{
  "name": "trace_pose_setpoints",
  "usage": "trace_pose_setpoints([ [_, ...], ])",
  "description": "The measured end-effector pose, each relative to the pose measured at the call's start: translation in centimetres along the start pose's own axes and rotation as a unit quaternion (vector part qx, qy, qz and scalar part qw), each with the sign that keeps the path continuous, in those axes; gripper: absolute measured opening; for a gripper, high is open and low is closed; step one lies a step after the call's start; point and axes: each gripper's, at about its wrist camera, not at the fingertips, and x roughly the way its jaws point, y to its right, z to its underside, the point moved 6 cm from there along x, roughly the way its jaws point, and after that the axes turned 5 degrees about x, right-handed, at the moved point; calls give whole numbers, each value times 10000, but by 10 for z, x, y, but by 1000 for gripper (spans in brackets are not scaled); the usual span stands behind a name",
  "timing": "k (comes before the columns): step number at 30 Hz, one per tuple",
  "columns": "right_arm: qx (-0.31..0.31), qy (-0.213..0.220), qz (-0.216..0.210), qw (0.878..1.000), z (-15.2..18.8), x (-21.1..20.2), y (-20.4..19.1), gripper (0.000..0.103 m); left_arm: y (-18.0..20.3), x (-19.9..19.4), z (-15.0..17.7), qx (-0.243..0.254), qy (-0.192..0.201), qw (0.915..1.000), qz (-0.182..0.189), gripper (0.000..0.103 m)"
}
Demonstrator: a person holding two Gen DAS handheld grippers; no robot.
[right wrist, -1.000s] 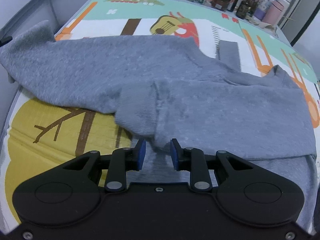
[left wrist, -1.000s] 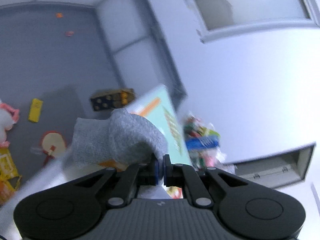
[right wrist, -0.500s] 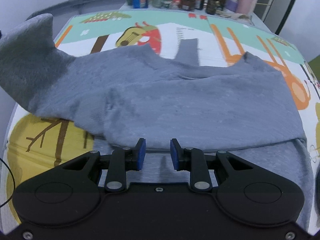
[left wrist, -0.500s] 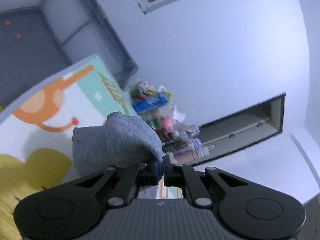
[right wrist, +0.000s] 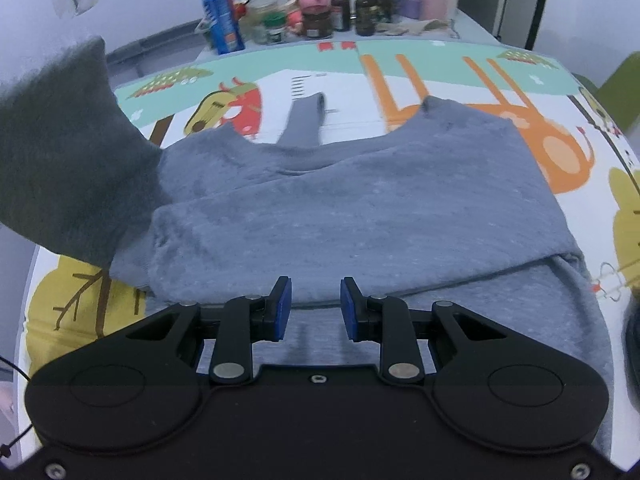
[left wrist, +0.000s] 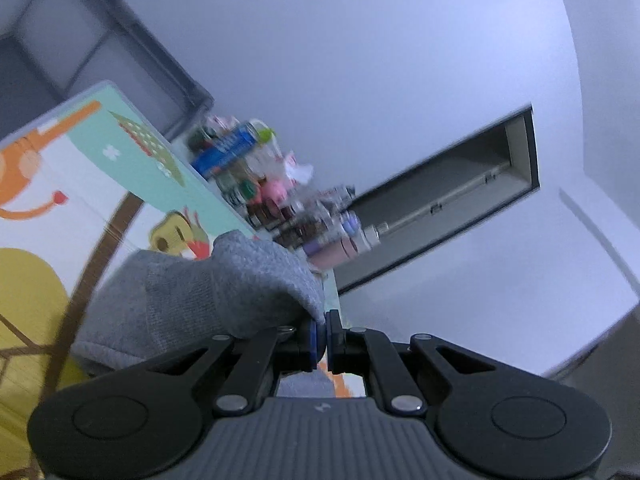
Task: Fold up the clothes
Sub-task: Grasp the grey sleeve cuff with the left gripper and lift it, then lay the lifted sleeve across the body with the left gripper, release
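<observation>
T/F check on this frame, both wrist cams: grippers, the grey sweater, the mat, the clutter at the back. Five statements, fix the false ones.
1. The left gripper is shut on grey sweater fabric. True: a sleeve or edge is pinched between its pads.
2. The right gripper is clamped on the sweater hem. False: its jaws stand open with nothing between them, over the grey sweater.
3. The sweater lies on a plain white sheet. False: it lies on a colourful cartoon play mat.
4. Bottles and a blue can stand beyond the mat's far edge. True.
5. The whole sweater lies flat. False: one part is lifted at the left of the right wrist view.
</observation>
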Motion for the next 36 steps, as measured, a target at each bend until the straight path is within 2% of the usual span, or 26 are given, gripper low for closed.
trace_pose_setpoints([
  [9, 365, 117, 36, 9993, -4, -14, 55, 25, 43, 57, 53, 318, -554, 9979, -66, 5],
  [21, 875, -31, 207, 9959, 3, -11, 133, 25, 65, 150, 127, 411, -1058, 9933, -219, 5],
  [29, 978, -49, 157, 9951, -1, -8, 164, 25, 83, 182, 156, 714, -1247, 9888, -415, 6],
  [36, 1013, -51, -86, 9948, -6, -3, 179, 25, 97, 208, 176, 954, -1395, 9835, -652, 6],
])
